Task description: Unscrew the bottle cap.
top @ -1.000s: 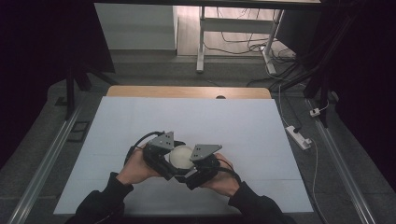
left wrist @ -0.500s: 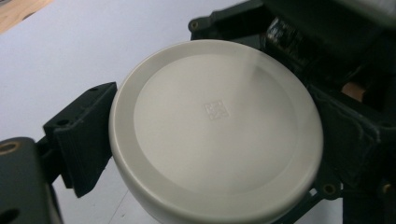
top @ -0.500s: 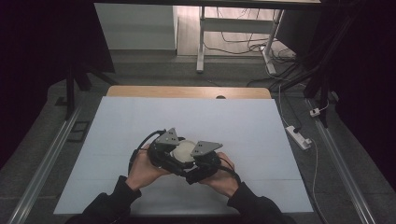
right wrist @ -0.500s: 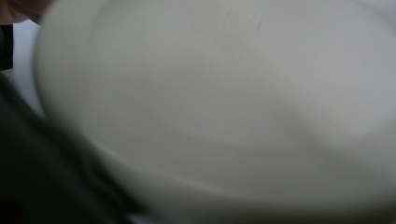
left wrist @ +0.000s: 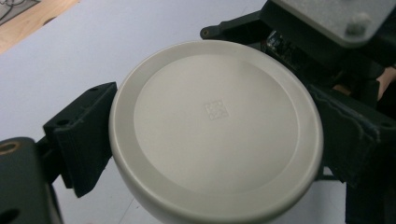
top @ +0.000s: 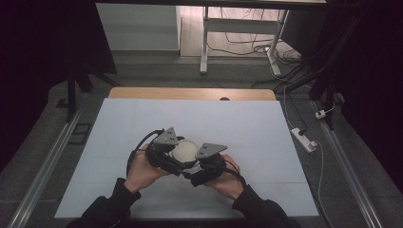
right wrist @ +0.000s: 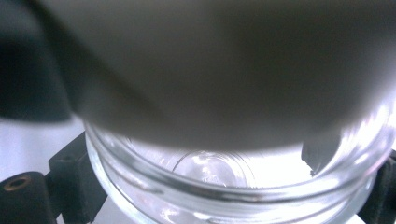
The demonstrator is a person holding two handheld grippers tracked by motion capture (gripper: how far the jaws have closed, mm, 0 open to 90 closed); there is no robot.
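Note:
A round white lid [left wrist: 215, 126] sits between the two black fingers [left wrist: 84, 140] of my left gripper [left wrist: 215, 135], which is shut on its rim. In the right gripper view the lid's blurred underside [right wrist: 224, 70] hangs just over the mouth of a clear glass jar [right wrist: 233, 191]. My right gripper [right wrist: 224, 186] is shut around that jar. From the high view, both grippers meet near the table's front middle: the left gripper [top: 164, 154] and right gripper [top: 205, 166] flank the lid [top: 184, 149]. The jar itself is hidden there under the lid and grippers.
A pale blue-white mat [top: 247, 128] covers the table, with a wooden edge [top: 190, 93] at the far side. A white power strip [top: 303, 138] lies on the floor to the right. Metal rails [top: 45, 175] run along both sides.
Both hands, with lid and jar, have shifted slightly away from the person and drawn closer together. Both grips are unchanged.

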